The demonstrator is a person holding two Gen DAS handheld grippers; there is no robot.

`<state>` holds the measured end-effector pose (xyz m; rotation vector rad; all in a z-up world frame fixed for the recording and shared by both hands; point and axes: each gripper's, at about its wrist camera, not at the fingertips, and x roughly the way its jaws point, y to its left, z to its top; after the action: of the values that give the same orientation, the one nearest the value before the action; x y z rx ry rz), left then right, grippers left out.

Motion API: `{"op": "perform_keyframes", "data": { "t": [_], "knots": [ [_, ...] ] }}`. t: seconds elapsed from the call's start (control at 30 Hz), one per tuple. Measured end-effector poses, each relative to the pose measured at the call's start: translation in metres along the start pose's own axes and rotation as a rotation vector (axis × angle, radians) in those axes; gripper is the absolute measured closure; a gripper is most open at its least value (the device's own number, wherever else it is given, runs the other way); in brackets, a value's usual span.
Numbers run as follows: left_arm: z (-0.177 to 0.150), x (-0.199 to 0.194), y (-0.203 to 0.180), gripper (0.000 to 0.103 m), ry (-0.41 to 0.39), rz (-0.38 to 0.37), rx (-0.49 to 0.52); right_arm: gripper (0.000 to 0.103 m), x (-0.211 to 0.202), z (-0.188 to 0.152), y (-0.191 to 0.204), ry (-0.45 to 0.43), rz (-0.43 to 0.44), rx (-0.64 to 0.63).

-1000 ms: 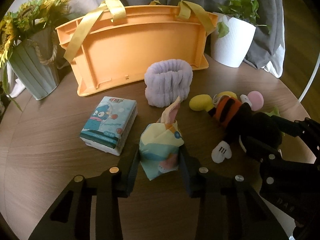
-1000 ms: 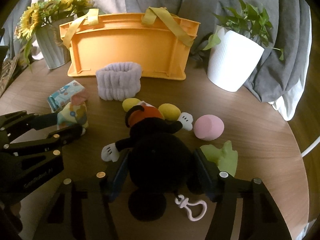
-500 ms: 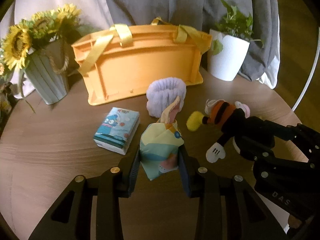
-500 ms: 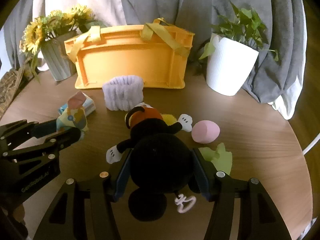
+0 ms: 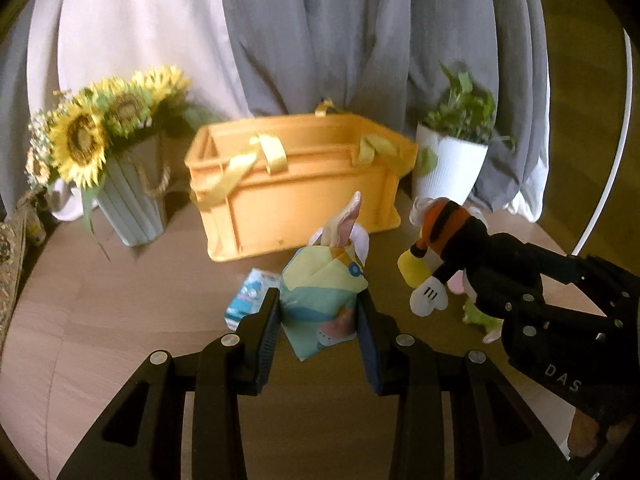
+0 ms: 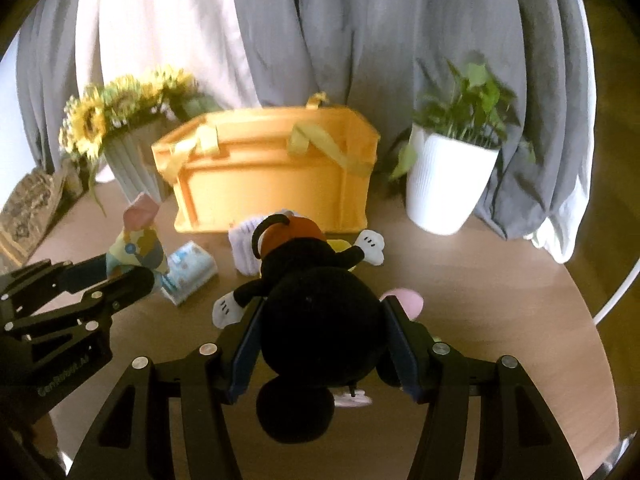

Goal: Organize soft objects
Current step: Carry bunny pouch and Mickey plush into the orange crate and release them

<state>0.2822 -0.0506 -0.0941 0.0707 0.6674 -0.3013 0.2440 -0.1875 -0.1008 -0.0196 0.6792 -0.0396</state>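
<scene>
Orange plastic crate with yellow straps (image 5: 296,196) waits at the back of the wooden tabletop (image 5: 120,312). Left tool (image 5: 318,320) is clamped on a pastel cloth pouch (image 5: 320,296), right tool (image 6: 320,344) on a black plush mouse toy (image 6: 320,320), both held aloft. Carrying step, I'd say; next, over the rim and release. Crate's interior can't be seen.

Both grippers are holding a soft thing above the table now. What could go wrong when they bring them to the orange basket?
1. The left gripper and right gripper are close side by side; they may collide at the orange basket.
2. The basket's yellow straps hang over the rim and could snag the pastel pouch.
3. The black plush toy is gripped by its head only; its dangling limbs might catch the rim.
</scene>
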Motion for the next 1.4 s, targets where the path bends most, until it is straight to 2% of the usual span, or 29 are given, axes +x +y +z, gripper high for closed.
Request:
{"op": "perform_keyframes", "data": {
  "t": [0.43, 0.7, 1.03, 1.4],
  "knots": [
    [0.035, -0.040, 0.008, 0.067, -0.160, 0.025, 0.008, 0.044, -0.034, 0.041, 0.007, -0.158, 0.015, 0.004],
    [0.055, -0.052, 0.017, 0.067, -0.228, 0.041, 0.000, 0.044, -0.045, 0.065, 0.012, -0.237, 0.028, 0.004],
    [0.081, -0.053, 0.031, 0.067, -0.301, 0.074, 0.002, 0.044, -0.041, 0.095, 0.021, -0.314, 0.057, 0.010],
    [0.105, -0.041, 0.047, 0.067, -0.346, 0.096, 0.000, 0.044, -0.025, 0.124, 0.030, -0.363, 0.076, -0.006]
  ]
}}
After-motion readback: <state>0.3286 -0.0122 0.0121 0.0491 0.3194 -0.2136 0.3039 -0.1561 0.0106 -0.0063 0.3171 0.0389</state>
